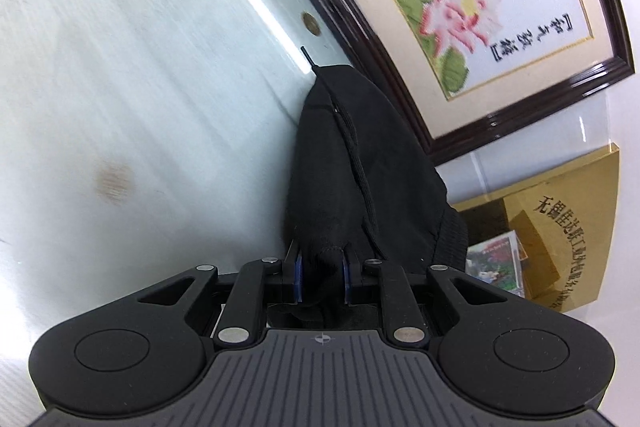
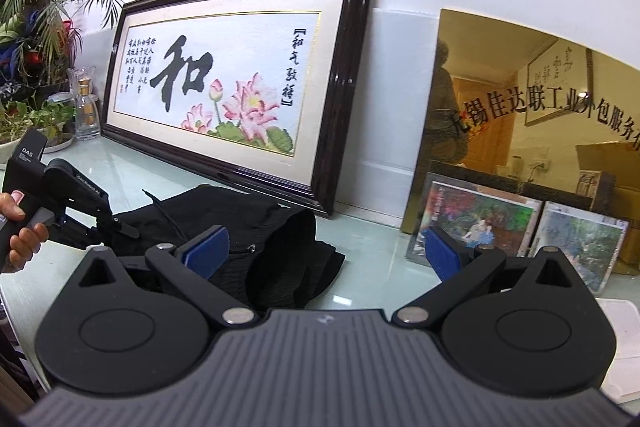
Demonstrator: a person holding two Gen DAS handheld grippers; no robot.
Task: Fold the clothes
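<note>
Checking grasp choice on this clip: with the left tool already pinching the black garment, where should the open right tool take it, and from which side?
Probably the loose hem corner of the black garment lying flat on the glass table, nearest the right tool. Come in low from the near side. That edge is thin and spread out, opposite the end clamped by the left tool, unlike the bunched middle fold.

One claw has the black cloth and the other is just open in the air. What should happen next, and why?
Probably the open right gripper should move down to the black garment's free edge and pinch it. The left gripper is shut on one end only, and the rest lies bunched on the glass tabletop.
</note>
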